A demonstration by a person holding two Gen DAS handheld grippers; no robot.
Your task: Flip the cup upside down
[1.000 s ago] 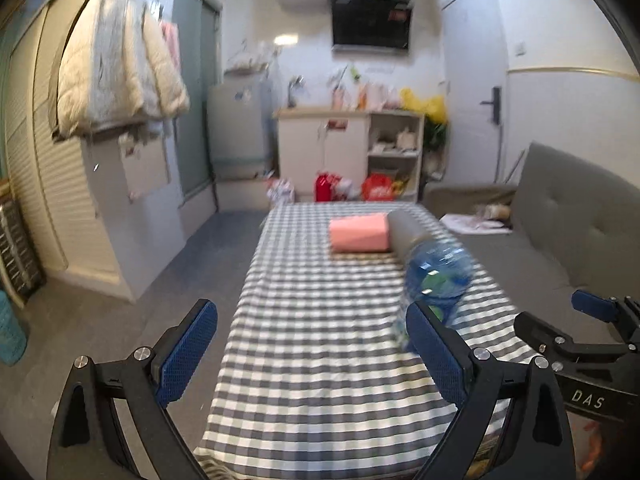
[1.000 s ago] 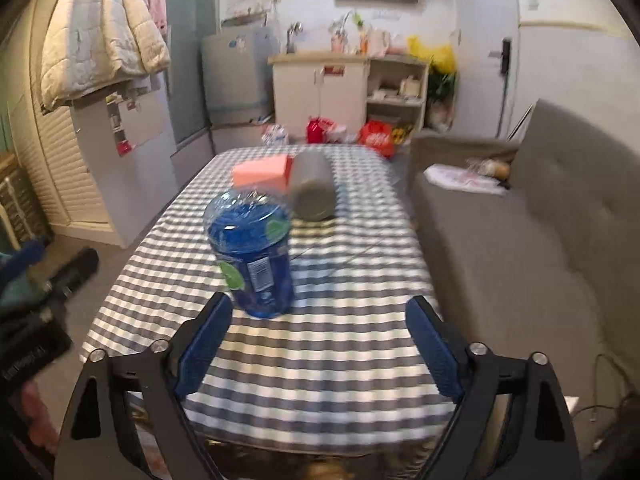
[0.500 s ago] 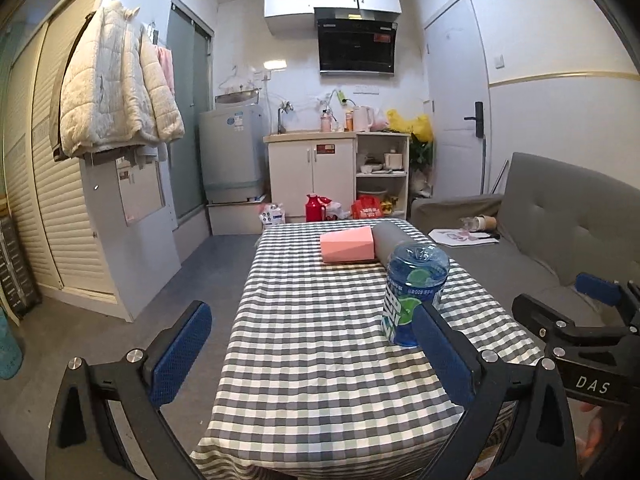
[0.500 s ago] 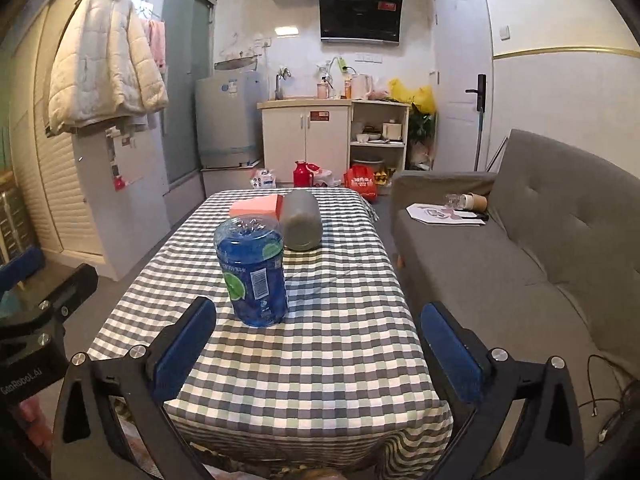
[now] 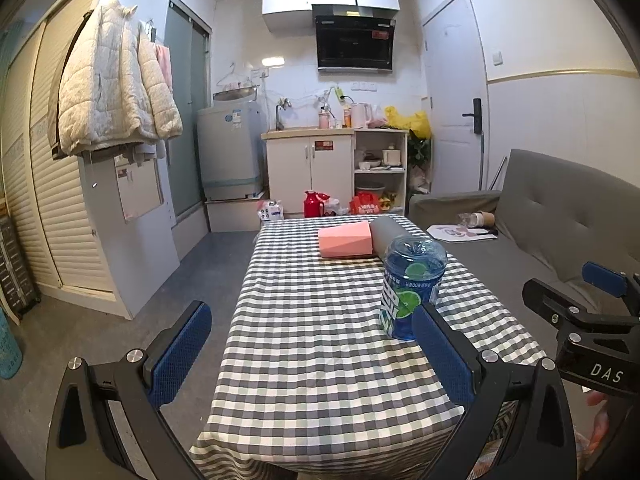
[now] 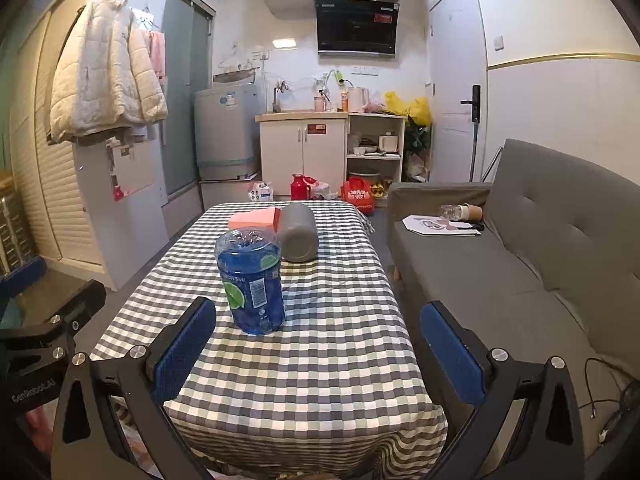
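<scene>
A blue translucent plastic cup [image 5: 410, 288] with a green lime label stands on the checked tablecloth [image 5: 312, 320], its closed end facing up. It also shows in the right wrist view [image 6: 251, 280]. My left gripper [image 5: 310, 352] is open and empty, held back over the table's near edge, with the cup just beyond its right finger. My right gripper [image 6: 318, 350] is open and empty, also held back, with the cup beyond its left finger.
A pink box [image 5: 346, 241] and a grey cylinder [image 6: 298, 232] lie on their sides at the table's far end. A grey sofa [image 6: 520, 256] runs along the right. Kitchen cabinets [image 5: 308, 168] and a washing machine [image 5: 230, 152] stand behind.
Both grippers have pulled back and risen away from the cup. The cup stands in the same place on the table.
</scene>
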